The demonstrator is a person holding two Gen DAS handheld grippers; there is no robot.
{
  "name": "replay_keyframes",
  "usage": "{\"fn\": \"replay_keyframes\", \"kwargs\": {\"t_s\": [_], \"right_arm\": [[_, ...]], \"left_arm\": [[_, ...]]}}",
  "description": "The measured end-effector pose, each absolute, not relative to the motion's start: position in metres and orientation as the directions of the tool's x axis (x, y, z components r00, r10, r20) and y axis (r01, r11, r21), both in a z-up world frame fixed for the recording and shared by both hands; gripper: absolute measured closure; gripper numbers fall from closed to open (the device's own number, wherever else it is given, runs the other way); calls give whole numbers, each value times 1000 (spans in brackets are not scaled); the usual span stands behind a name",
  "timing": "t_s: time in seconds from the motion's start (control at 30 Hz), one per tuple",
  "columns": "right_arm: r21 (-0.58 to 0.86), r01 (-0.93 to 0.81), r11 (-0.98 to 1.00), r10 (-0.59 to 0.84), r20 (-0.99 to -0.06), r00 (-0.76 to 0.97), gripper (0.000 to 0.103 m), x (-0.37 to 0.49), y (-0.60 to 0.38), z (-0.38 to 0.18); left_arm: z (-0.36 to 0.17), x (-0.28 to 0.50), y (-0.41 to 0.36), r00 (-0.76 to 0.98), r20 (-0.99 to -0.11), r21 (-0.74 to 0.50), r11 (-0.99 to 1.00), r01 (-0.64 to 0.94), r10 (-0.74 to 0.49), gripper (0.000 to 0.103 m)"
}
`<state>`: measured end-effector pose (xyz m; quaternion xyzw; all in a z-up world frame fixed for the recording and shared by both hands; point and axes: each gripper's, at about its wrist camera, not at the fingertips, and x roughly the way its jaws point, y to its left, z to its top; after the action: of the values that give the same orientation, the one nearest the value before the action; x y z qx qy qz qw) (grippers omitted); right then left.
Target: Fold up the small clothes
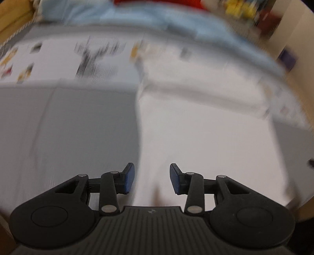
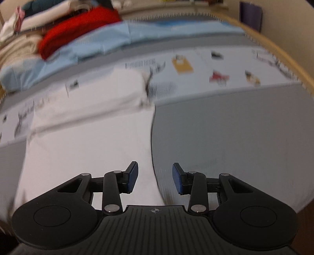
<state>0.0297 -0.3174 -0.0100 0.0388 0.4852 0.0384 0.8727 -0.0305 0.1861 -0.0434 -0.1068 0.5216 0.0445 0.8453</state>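
Note:
A white garment (image 1: 206,127) lies flat on the grey mat (image 1: 68,127), folded over on itself at its far end. The left wrist view is badly motion-blurred. My left gripper (image 1: 152,179) hangs open above the garment's left edge, nothing between its blue pads. In the right wrist view the same white garment (image 2: 88,141) fills the left half, its right edge running down the middle. My right gripper (image 2: 155,179) is open over that edge, with its left pad above the cloth and its right pad above the grey mat (image 2: 235,147). Neither gripper holds the cloth.
A white printed sheet with small pictures (image 2: 206,68) lies across the mat beyond the garment. Behind it sit a light blue cloth (image 2: 137,35), a red garment (image 2: 78,29) and a pile of other clothes (image 2: 29,17). A wooden rim (image 2: 274,53) borders the surface.

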Motion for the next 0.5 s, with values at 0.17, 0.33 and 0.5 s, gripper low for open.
{"fn": "replay_keyframes", "kwargs": {"t_s": [0.17, 0.33, 0.5], "right_arm": [[63, -15, 998, 64, -899, 434, 63, 21, -315, -48], [90, 16, 996, 79, -934, 349, 63, 19, -305, -78], [19, -44, 999, 32, -949, 315, 63, 19, -299, -96]], "left_arm": [[-70, -51, 193, 359, -933, -82, 970, -229, 6, 59], [-72, -64, 198, 388, -921, -146, 962, -232, -47, 59], [-88, -62, 206, 378, -922, -183, 953, -239, -82, 58]]}}
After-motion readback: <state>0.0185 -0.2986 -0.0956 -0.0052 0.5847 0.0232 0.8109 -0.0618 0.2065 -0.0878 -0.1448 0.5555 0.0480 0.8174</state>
